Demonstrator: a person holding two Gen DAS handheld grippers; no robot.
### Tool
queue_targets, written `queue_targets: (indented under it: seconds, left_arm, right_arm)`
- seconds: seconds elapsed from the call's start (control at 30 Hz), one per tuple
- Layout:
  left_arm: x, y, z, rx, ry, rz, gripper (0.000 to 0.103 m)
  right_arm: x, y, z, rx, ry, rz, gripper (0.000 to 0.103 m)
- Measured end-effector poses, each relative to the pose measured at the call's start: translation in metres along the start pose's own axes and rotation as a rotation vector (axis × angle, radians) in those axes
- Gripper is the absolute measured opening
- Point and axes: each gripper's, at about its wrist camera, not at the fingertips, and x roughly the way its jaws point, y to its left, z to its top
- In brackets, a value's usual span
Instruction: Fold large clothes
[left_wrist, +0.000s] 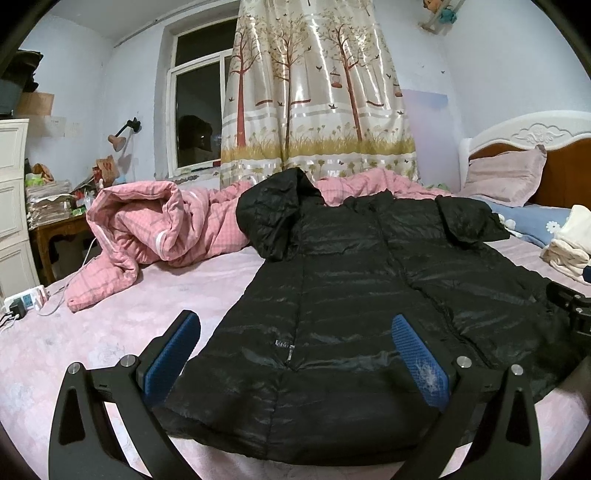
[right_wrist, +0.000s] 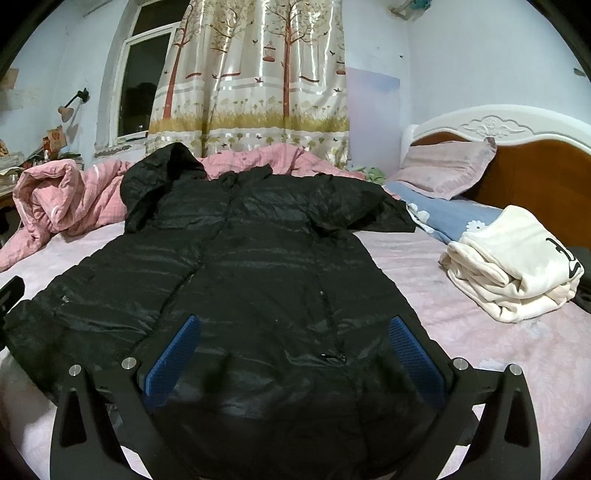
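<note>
A black puffer jacket (left_wrist: 351, 288) lies spread front-up on the pink bed sheet (left_wrist: 110, 325), hem toward me, hood at the far end, sleeves folded in near the shoulders. My left gripper (left_wrist: 295, 354) is open, its blue pads straddling the left half of the hem. In the right wrist view the same jacket (right_wrist: 258, 266) fills the middle. My right gripper (right_wrist: 295, 350) stands open over the hem's right half, near the zipper. The other gripper shows as a black part at each view's edge (left_wrist: 569, 306).
A crumpled pink quilt (left_wrist: 147, 229) lies beyond the jacket at the left. A folded cream garment (right_wrist: 517, 273) sits on the sheet at the right, near a blue floral pillow (right_wrist: 443, 214) and the headboard (right_wrist: 517, 162). A power strip (left_wrist: 26, 301) rests at the bed's left edge.
</note>
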Motion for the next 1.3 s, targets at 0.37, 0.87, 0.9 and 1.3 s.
queue_targets:
  seconds: [0.37, 0.87, 0.9, 1.3]
  left_arm:
    - [-0.008, 0.011, 0.008, 0.002, 0.024, -0.070, 0.103]
    - [0.011, 0.076, 0.009, -0.135, 0.223, 0.057, 0.103]
    - [0.018, 0.075, 0.006, -0.123, 0.269, 0.016, 0.103]
    - [0.065, 0.093, -0.031, -0.263, 0.560, -0.082, 0.098]
  right_arm:
    - [-0.005, -0.003, 0.004, 0.013, 0.011, 0.020, 0.103]
    - [-0.027, -0.028, 0.010, 0.000, 0.150, -0.064, 0.103]
    - [-0.026, -0.029, 0.010, 0.000, 0.162, -0.069, 0.103]
    - [0.001, -0.108, 0.004, 0.238, 0.348, -0.119, 0.103]
